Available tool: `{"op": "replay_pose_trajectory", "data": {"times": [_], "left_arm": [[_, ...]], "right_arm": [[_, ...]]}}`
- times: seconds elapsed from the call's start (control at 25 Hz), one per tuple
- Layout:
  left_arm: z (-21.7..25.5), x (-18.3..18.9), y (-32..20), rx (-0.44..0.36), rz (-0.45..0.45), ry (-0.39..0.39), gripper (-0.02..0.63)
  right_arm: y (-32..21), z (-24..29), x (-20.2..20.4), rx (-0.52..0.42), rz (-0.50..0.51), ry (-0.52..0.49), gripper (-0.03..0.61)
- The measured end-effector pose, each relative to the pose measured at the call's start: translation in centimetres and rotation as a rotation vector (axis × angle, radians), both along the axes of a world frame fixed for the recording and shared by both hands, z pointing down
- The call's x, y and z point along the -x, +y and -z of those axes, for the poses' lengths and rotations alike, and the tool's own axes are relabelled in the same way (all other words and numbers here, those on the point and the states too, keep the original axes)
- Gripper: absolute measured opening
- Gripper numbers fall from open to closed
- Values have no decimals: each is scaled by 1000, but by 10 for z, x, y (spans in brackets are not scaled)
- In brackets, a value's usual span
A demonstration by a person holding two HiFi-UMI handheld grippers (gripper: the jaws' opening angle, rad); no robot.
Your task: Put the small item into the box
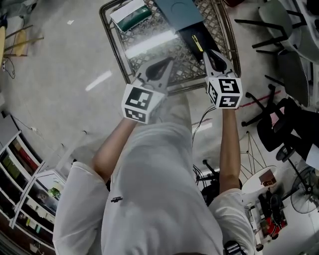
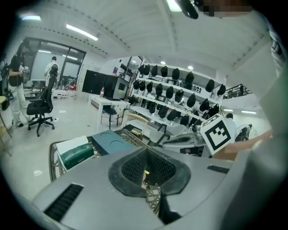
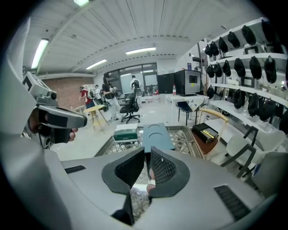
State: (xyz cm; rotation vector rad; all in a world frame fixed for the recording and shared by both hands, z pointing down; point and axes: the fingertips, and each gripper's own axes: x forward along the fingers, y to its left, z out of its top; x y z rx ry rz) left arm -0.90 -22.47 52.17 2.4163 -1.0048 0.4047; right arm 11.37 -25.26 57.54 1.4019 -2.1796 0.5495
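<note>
Nearest: person in a white shirt (image 1: 159, 189), both forearms stretched forward, one gripper per hand. Marker cubes sit just past the hands.

Left gripper (image 1: 168, 63): held above the near edge of the glass-topped table with woven lattice rim (image 1: 184, 69), left of that edge's middle. In the left gripper view the black mesh pads (image 2: 135, 168) come together at the tips. Only lattice and a yellow-green fleck show through the gap behind the tips. Nothing is gripped that I can see.

Right gripper (image 1: 207, 53): above the near-right corner area, tips over the near end of the black box with a yellow stripe (image 1: 197, 37). In the right gripper view the pads (image 3: 164, 168) are nearly closed, with a thin slit between them. A small pale spot shows low in the slit. I can't tell whether it is an object or a glare off the glass.

On the table:
- Black box with yellow stripe: along the right edge, lying at an angle.
- Blue-grey flat box with two round recesses in its top (image 1: 179, 11): middle of the far edge, just beside the far end of the black box.
- Small green-and-white carton (image 1: 130, 15): far-left corner, apart from the blue-grey box.

Which of these is the "small item" isn't certain. The green-and-white carton is the smallest thing clearly visible, and it lies on the table outside any box.
</note>
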Motion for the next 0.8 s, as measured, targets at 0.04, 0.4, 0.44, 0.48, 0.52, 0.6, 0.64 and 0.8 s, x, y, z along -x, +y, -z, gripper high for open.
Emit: {"op": "replay_pose_trajectory", "data": {"times": [0.04,0.4,0.44,0.48,0.52,0.6,0.64,0.8], "left_arm": [[4,3,1,-2,4,4,2],[45,35,18,-48,37,26,2],[51,38,20,-56,39,29,2],[57,41,22,-65,40,33,2],[62,43,24,-74,40,40,2],[72,49,28,-83,39,59,2],[75,52,31,-83,37,68,2],[91,66,40,-93,28,85,2]], "right_arm": [[3,8,0,-8,-7,-9,35],[35,87,14,-118,-59,-77,16],[38,97,16,-131,-67,-84,15],[42,106,18,-146,-75,-89,14],[45,115,20,-162,-82,-94,14],[52,132,25,-187,-95,-115,12],[56,140,29,-193,-98,-137,12],[69,166,54,-204,-57,-221,12]]}}
